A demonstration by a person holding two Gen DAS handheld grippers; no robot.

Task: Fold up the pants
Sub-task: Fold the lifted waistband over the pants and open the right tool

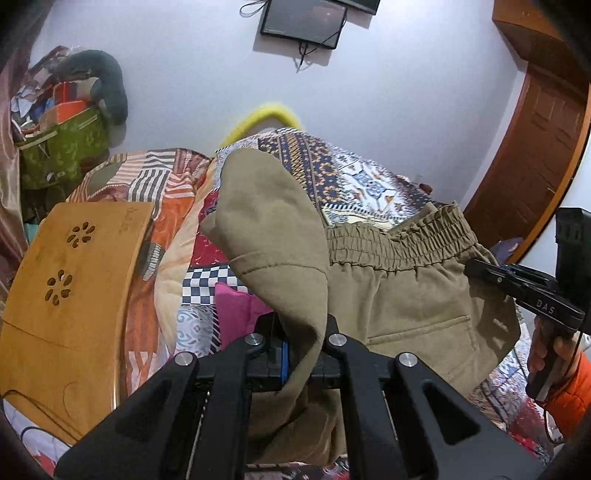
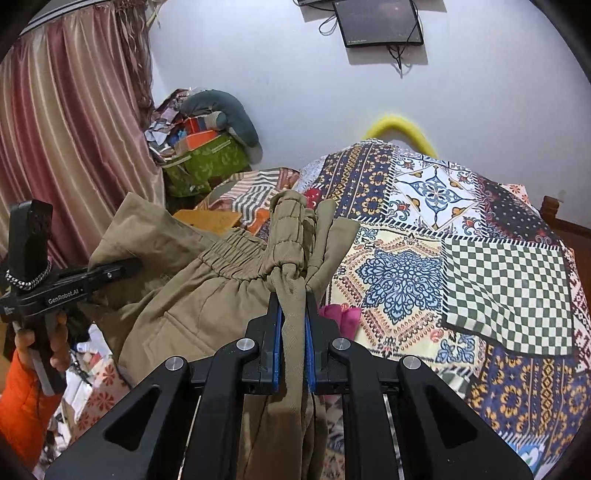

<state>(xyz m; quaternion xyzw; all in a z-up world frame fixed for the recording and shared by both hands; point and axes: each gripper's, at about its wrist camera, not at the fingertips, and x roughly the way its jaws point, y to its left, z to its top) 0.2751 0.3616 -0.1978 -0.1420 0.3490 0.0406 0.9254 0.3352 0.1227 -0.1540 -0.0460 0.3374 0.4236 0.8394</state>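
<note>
Left wrist view
Left tool (image 1: 295, 345): its two black fingers are closed tight on a fold of khaki cloth, which rises between them and drapes forward over the tips.
Pants (image 1: 402, 295): khaki, held up above the bed; the gathered elastic waistband (image 1: 399, 243) runs across the upper right, with a back pocket seam below it.
Right tool (image 1: 524, 291): seen from the side at the right edge, its finger reaching into the cloth just below the waistband; a hand (image 1: 546, 350) in an orange sleeve holds the grip.
Bed (image 1: 354, 177): covered by a patchwork quilt, behind and under the pants.
Wooden lap tray (image 1: 70, 288): lying on the bedding at the left.

Right wrist view
Right tool (image 2: 294, 339): blue-padded fingers pressed together on a bunched strip of the pants (image 2: 192, 295), with the waistband (image 2: 291, 229) gathered just ahead of the tips.
Left tool (image 2: 74, 284): at the left edge, its finger tucked into the cloth near the waistband; how far it is closed cannot be told from this side.
Quilt (image 2: 461, 266): spread over the bed to the right of the pants.
Curtain (image 2: 74, 129): pink and tan, hanging at the left.
Wall screen (image 2: 380, 22): dark, mounted high on the white wall.
</note>
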